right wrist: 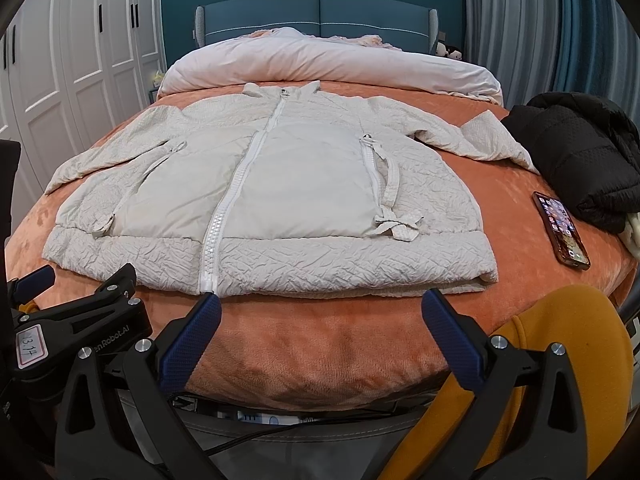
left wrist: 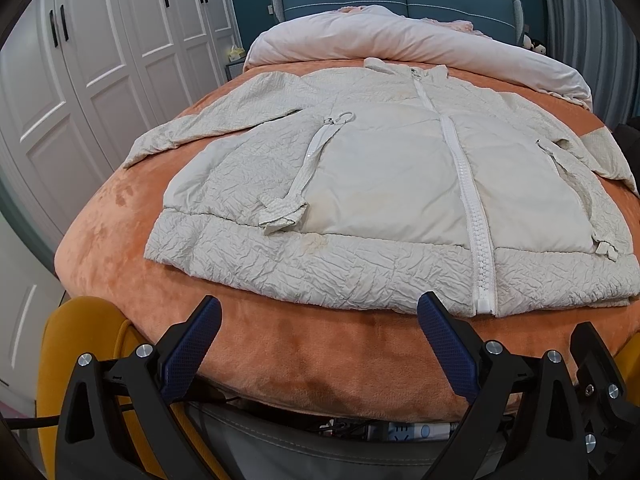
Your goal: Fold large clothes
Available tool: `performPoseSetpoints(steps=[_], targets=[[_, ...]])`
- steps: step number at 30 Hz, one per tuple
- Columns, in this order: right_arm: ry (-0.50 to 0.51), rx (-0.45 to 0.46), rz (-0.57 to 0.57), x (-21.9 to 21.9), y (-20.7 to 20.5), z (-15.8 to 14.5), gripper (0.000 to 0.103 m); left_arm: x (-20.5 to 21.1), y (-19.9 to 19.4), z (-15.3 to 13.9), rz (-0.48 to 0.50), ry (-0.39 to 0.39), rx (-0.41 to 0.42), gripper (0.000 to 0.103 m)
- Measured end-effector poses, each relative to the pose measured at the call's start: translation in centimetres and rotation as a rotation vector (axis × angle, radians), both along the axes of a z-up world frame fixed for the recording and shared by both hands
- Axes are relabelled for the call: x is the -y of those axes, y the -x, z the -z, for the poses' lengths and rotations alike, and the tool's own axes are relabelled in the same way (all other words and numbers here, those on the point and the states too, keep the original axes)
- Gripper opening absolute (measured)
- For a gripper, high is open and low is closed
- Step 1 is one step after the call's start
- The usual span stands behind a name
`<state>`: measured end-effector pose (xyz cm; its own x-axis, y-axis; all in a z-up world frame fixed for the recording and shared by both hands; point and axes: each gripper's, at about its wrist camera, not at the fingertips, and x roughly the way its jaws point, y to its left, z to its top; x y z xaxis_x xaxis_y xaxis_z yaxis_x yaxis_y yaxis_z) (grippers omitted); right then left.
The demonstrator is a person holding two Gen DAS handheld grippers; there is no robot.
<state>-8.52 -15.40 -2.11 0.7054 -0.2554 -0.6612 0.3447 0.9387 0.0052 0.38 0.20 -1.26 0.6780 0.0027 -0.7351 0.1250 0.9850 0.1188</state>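
On the orange bed (left wrist: pixel 120 248), from left: left gripper (left wrist: pixel 318 320) spread wide, empty, short of the hem; cream jacket (left wrist: pixel 380 184) flat, zipped, sleeves out, ready for folding; right gripper (right wrist: pixel 320 314) likewise wide; phone (right wrist: pixel 560 230) and black coat (right wrist: pixel 580 152) set aside.

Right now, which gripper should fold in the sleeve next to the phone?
Right, probably. That sleeve lies on the jacket's right side, toward the phone, and the open right gripper hangs nearer that side. The left gripper faces the other half.
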Motion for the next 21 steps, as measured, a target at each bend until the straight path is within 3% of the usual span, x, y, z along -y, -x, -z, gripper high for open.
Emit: performPoseSetpoints(steps=[21], targets=[[-0.002, -0.006, 0.001, -0.04, 0.14, 0.46, 0.098, -0.01, 0.02, 0.29, -0.002, -0.003, -0.005, 0.094]])
